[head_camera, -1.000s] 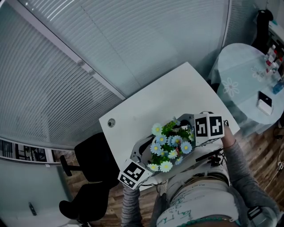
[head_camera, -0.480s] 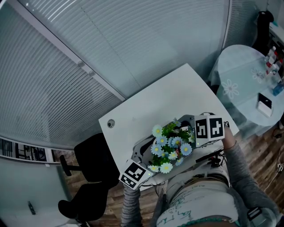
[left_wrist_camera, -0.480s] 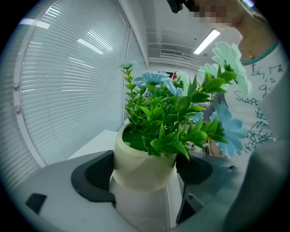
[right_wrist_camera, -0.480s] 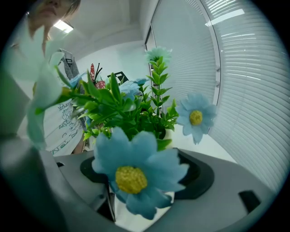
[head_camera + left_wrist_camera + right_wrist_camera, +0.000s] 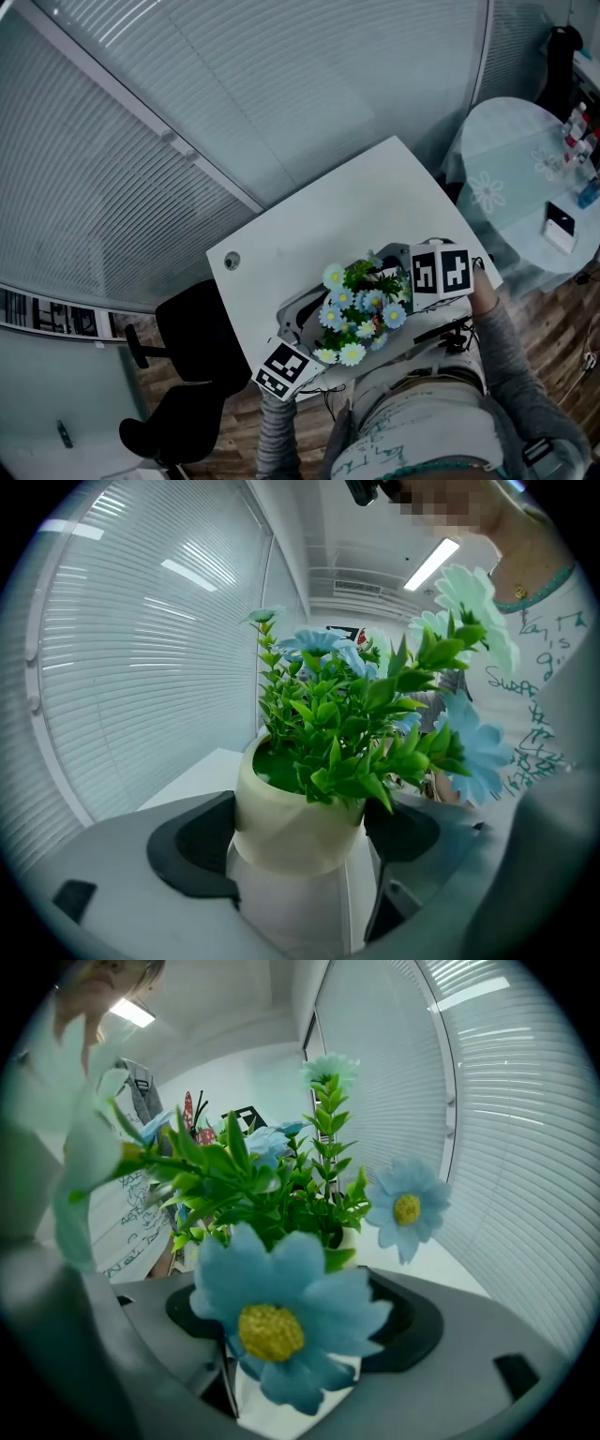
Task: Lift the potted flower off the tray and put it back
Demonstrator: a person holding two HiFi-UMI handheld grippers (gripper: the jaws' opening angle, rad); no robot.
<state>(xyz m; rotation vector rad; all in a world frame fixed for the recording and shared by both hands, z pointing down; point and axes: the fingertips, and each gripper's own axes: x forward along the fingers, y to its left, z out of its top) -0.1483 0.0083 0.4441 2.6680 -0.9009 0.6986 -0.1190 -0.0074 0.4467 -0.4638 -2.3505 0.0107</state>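
Change: the potted flower (image 5: 361, 307) and both grippers stand where they stood a second ago; only the head view has shifted a little.
Position: the potted flower is at the near edge of the white surface (image 5: 319, 234), right of its middle, between the two grippers.
Support: no view shows whether the pot rests on anything or hangs free.
Left gripper (image 5: 300, 841): jaws set on either side of the pot (image 5: 291, 822). The left pad touches the pot wall. The right pad lies just beside it, partly behind leaves.
Right gripper (image 5: 300, 1321): jaws apart with the plant between them. A large blossom (image 5: 281, 1321) covers the pot wall, so contact cannot be told.
Pot: cream, round, upright, with a thick band at the rim.
Plant: dense green leaves (image 5: 352, 728), upright stems, and pale blue daisy-like blossoms with yellow centres. The blossoms spread wider than the pot.
Head view: blossoms hide the pot entirely.
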